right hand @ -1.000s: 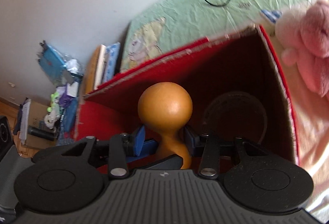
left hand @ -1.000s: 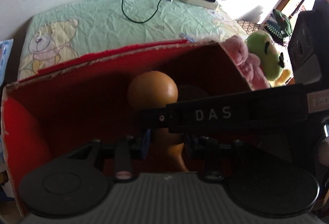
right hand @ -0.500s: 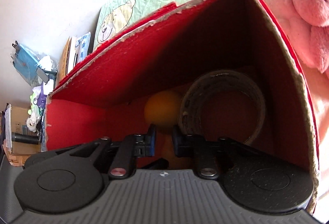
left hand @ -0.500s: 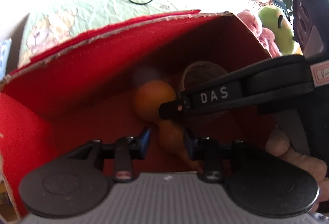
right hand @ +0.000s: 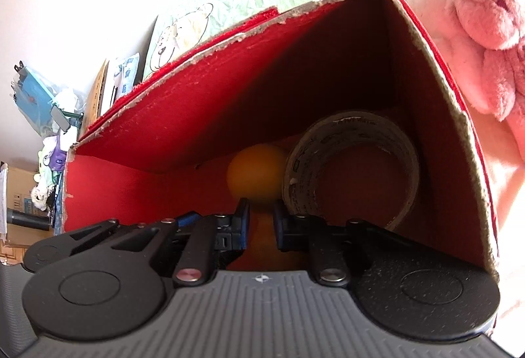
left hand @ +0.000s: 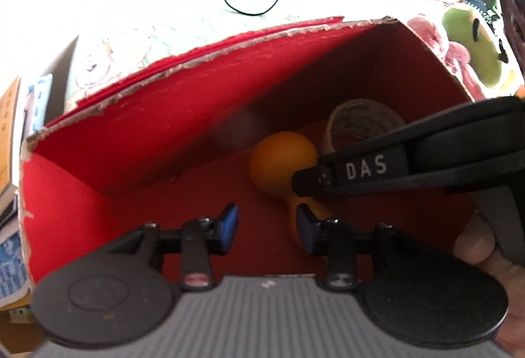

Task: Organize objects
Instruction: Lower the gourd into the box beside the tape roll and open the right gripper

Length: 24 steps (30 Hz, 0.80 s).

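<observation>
One red box, torn cardboard rim, felt-like lining. Inside: one smooth orange gourd-shaped piece, round head and narrow neck, lying on the floor beside one glossy tape roll. Your right gripper is clamped on its neck. Your left gripper has just been opening; fingers apart, nothing pinched. One pink plush toy, fuzzy, outside.
</observation>
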Each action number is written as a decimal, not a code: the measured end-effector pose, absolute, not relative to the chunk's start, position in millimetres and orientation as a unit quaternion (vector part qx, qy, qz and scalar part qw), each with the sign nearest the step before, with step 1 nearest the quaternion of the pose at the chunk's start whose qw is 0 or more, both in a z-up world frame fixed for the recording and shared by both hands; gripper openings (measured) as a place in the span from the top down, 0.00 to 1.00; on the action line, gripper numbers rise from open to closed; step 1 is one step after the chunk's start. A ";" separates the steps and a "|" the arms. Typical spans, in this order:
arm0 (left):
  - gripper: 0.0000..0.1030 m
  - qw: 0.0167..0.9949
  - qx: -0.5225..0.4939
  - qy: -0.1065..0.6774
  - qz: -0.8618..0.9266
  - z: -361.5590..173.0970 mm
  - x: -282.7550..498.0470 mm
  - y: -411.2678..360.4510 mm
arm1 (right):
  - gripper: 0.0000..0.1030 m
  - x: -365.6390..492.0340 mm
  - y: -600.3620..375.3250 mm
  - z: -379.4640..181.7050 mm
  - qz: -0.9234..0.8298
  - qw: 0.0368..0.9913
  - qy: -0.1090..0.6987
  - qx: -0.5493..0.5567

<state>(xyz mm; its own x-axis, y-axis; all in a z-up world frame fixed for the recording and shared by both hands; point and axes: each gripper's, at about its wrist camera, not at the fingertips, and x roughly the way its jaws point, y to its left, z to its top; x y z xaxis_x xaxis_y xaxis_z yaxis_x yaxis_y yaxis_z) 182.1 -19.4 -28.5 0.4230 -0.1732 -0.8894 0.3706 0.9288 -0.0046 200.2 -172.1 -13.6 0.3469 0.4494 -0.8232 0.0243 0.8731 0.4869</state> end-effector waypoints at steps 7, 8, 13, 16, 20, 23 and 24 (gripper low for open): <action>0.58 0.844 0.116 0.506 -0.138 -29.3 181.6 -24.7 | 0.84 199.8 -173.4 -13.5 0.134 0.795 0.552 0.212; 0.57 0.844 0.118 0.505 -0.136 -29.3 181.8 -25.4 | 0.84 199.5 -173.8 -13.8 0.134 0.796 0.551 0.212; 0.57 0.847 0.121 0.503 -0.125 -29.8 182.6 -26.7 | 0.82 200.3 -175.0 -14.6 0.138 0.797 0.548 0.214; 0.57 0.850 0.126 0.497 -0.121 -27.5 184.3 -30.5 | 0.82 199.8 -175.6 -14.6 0.136 0.800 0.545 0.213; 0.57 0.851 0.127 0.496 -0.118 -28.7 179.8 -26.5 | 0.82 198.5 -174.0 -14.1 0.133 0.804 0.543 0.203; 0.57 0.851 0.127 0.497 -0.114 -29.1 181.4 -28.3 | 0.82 197.8 -174.5 -13.6 0.131 0.806 0.541 0.202; 0.57 0.851 0.126 0.498 -0.113 -28.6 182.3 -28.3 | 0.82 200.3 -166.9 -14.5 0.129 0.806 0.541 0.204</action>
